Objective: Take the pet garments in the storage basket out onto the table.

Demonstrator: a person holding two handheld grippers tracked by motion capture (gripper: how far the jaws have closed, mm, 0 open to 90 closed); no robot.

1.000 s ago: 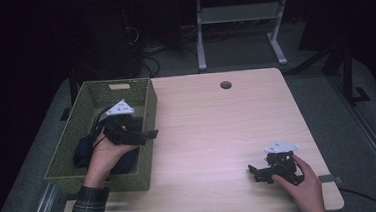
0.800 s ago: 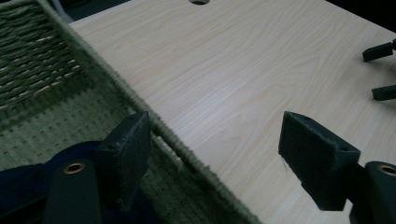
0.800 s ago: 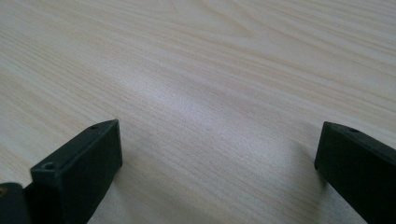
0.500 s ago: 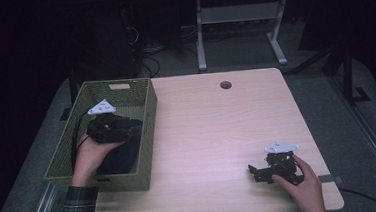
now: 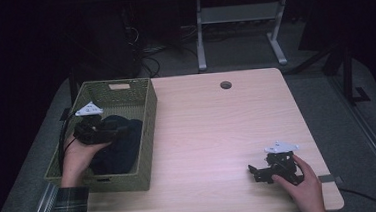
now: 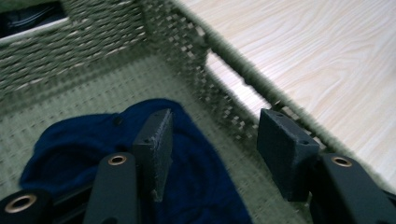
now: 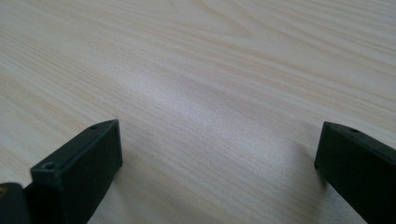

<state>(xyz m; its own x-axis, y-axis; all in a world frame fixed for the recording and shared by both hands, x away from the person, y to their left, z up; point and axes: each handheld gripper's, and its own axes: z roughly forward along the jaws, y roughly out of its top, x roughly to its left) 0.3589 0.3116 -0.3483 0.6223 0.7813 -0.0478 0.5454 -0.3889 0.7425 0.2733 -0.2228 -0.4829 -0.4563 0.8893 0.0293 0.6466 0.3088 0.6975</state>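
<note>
Left gripper (image 5: 108, 132) over dark blue cloth (image 5: 121, 150) in woven green basket (image 5: 148, 134); right gripper (image 5: 261, 173) idle on wooden table (image 5: 217, 129).

Left of the high view: cloth lies crumpled on the basket floor. In the left gripper view the jaws have just been closing and stand part-way apart above the cloth (image 6: 201, 186), pressing nothing. Lower right of the high view: the right gripper rests on bare tabletop (image 7: 196, 93), jaws spread wide, nothing between them.

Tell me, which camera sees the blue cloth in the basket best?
The left gripper view: the blue cloth is close and bright there, lying on the basket floor. The high view shows it small and dark, partly behind the left gripper.
</note>
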